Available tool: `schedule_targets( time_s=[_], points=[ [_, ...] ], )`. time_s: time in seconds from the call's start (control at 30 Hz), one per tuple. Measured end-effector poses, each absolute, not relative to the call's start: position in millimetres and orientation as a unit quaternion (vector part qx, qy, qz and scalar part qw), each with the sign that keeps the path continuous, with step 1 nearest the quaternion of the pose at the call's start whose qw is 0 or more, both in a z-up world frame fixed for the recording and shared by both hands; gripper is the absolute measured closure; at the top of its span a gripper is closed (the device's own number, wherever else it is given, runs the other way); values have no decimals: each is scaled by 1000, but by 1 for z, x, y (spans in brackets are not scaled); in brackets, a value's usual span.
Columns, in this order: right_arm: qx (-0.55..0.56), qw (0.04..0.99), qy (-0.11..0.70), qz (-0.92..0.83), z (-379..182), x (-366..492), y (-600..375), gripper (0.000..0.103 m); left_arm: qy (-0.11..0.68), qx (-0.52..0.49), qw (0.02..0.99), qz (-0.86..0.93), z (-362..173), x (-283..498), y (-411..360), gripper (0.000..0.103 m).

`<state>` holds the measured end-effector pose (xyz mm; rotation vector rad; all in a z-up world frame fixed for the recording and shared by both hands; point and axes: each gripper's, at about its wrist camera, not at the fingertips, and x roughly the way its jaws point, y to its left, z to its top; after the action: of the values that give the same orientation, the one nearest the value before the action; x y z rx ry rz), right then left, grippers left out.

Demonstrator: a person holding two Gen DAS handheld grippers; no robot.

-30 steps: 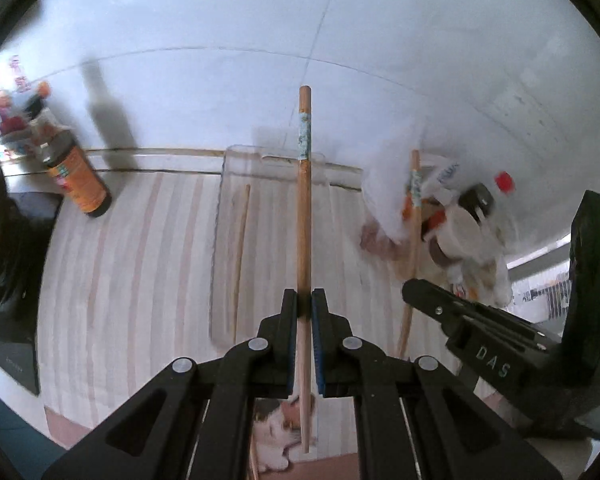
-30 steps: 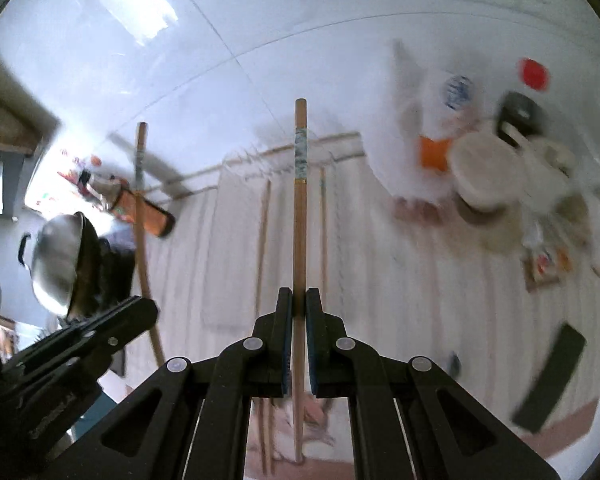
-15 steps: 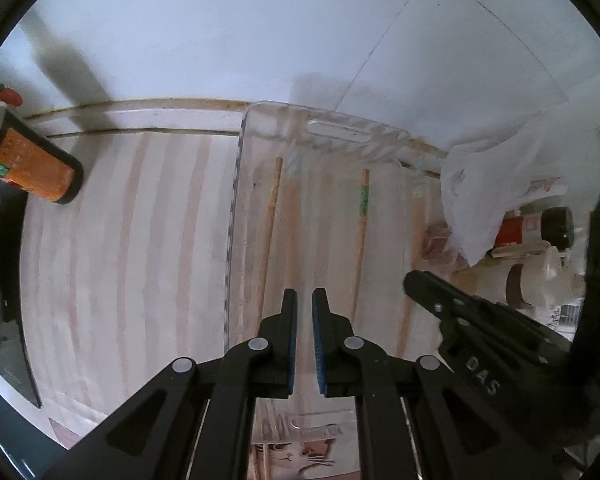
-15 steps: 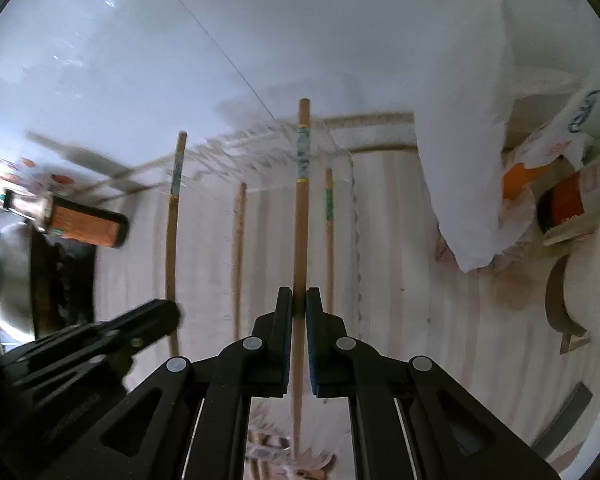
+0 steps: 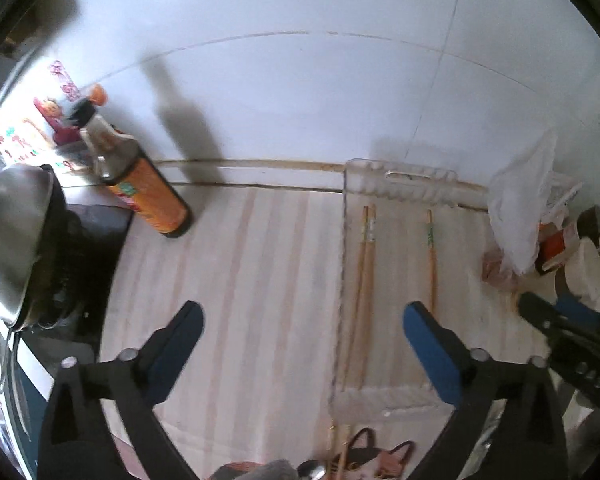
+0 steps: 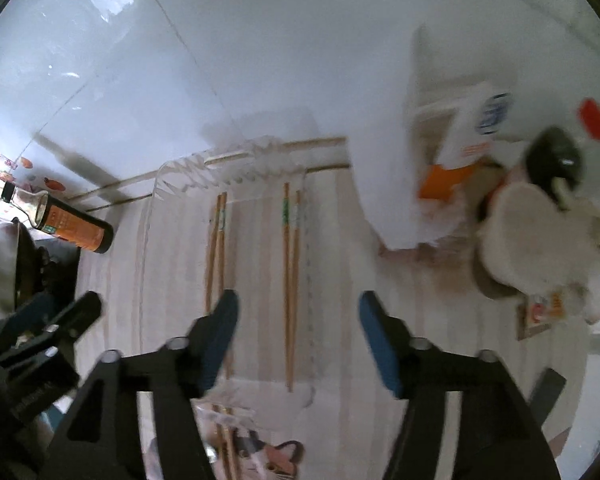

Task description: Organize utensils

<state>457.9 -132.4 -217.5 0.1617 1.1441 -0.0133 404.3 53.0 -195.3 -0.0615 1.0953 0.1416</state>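
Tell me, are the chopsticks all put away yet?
Mostly. Four chopsticks lie in the clear tray: a left pair and a right pair. Nothing is in hand: the left gripper and right gripper have just been opening and hold nothing. Still left: more chopsticks and a spoon wait at the near edge, outside the tray.

Chopsticks [image 6: 290,280] in tray [image 6: 148,240]

Home kitchen, white tiled wall [image 5: 300,80], striped countertop [image 5: 260,280], sauce bottle [image 5: 148,196], steel pot [image 5: 12,232] on a stove, chopsticks [image 6: 290,280] in a clear tray [image 6: 156,184], food packets [image 6: 472,136]
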Motion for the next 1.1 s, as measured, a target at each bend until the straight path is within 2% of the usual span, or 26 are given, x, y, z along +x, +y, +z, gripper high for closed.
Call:
schedule_targets(
  time_s=[0.13, 0.3, 0.33, 0.43, 0.53, 0.73, 0.8, 0.9, 0.93, 1.1],
  points=[
    [74, 851, 519, -23, -216, 417, -135, 30, 500, -13, 861, 89, -196, 373, 61, 0],
    [117, 820, 560, -4, -267, 356, -123, 31, 498, 16, 855, 142, -224, 316, 73, 0],
    [123, 812, 571, -3, -282, 343, -120, 34, 507, 18, 849, 144, -235, 306, 75, 0],
    [160, 779, 606, 20, -322, 320, -112, 54, 547, 11, 823, 153, -277, 279, 85, 0],
    [169, 752, 635, 49, -355, 304, -90, 56, 573, 13, 799, 183, -311, 260, 98, 0],
    [101, 748, 651, 78, -383, 294, -30, 56, 590, 12, 769, 245, -350, 236, 125, 0],
    [65, 748, 656, 72, -392, 293, -15, 63, 592, 9, 764, 255, -354, 231, 132, 0],
    [29, 760, 646, 61, -391, 289, -6, 90, 593, -1, 764, 255, -356, 222, 137, 0],
    [21, 757, 651, 47, -392, 289, -8, 103, 594, -5, 764, 253, -353, 218, 134, 0],
    [25, 755, 655, 6, -395, 282, -51, 103, 590, -30, 785, 186, -342, 211, 95, 2]
  ],
)
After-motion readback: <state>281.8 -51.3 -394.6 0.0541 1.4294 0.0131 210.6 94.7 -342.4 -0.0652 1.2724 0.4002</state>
